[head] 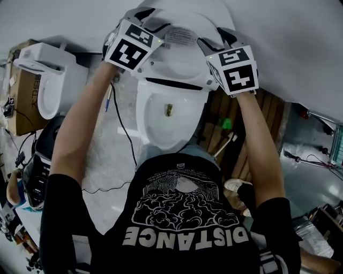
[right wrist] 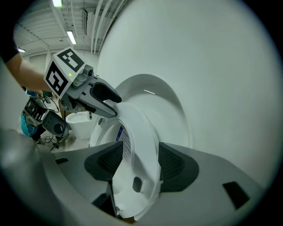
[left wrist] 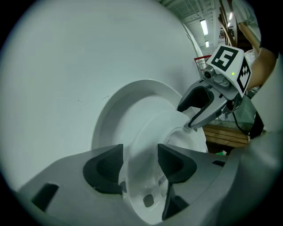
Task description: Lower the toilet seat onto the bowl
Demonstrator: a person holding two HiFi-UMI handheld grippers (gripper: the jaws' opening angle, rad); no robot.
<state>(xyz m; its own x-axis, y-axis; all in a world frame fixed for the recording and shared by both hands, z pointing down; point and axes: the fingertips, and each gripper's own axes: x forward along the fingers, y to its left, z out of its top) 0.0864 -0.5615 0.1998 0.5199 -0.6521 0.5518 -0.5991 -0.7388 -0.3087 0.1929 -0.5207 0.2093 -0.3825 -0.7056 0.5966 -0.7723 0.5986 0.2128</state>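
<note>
The white toilet seat (head: 177, 59) stands raised, tilted off the lid (left wrist: 132, 97) behind it, above the open bowl (head: 166, 120). My left gripper (head: 147, 16) reaches over the seat's left rim and my right gripper (head: 217, 38) over its right rim. In the left gripper view the seat's edge (left wrist: 150, 145) runs between the spread jaws of the left gripper (left wrist: 140, 163) with a gap at each pad. In the right gripper view the seat (right wrist: 141, 145) also passes between the wide jaws of the right gripper (right wrist: 140, 161), not squeezed. Each view shows the other gripper (left wrist: 199, 112) (right wrist: 108, 103) at the far rim.
A second white toilet (head: 51, 80) and a cardboard box (head: 24, 101) stand to the left. A black cable (head: 123, 128) trails over the floor beside the bowl. A wooden pallet (head: 257, 118) lies to the right. The white wall (head: 300, 43) is right behind the toilet.
</note>
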